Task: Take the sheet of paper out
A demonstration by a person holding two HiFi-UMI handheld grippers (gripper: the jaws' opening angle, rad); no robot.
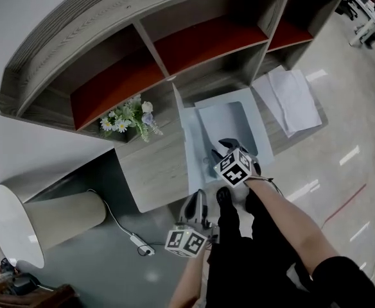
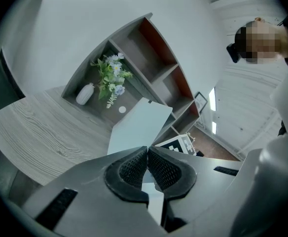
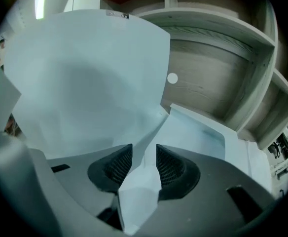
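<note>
A pale blue folder (image 1: 229, 124) lies open on the wooden desk (image 1: 152, 172), and its cover (image 1: 185, 140) stands up at the left. My left gripper (image 1: 199, 201) reaches in from the desk's front edge and is shut on the lower edge of that cover (image 2: 139, 125), which runs down between its pads. My right gripper (image 1: 226, 147) points down into the folder. Its jaws stand apart, and a pale corner of the sheet of paper (image 3: 139, 191) rises between them without being pinched. In the right gripper view the raised cover (image 3: 85, 78) fills the left and the folder's lower leaf (image 3: 198, 132) lies to the right.
A shelf unit (image 1: 174, 37) with red-backed compartments stands behind the desk. A small vase of flowers (image 1: 133, 117) sits at the back left. Loose white sheets (image 1: 293, 98) lie at the desk's right end. A lamp shade (image 1: 40, 220) and a cable with a switch (image 1: 142, 246) are at the lower left.
</note>
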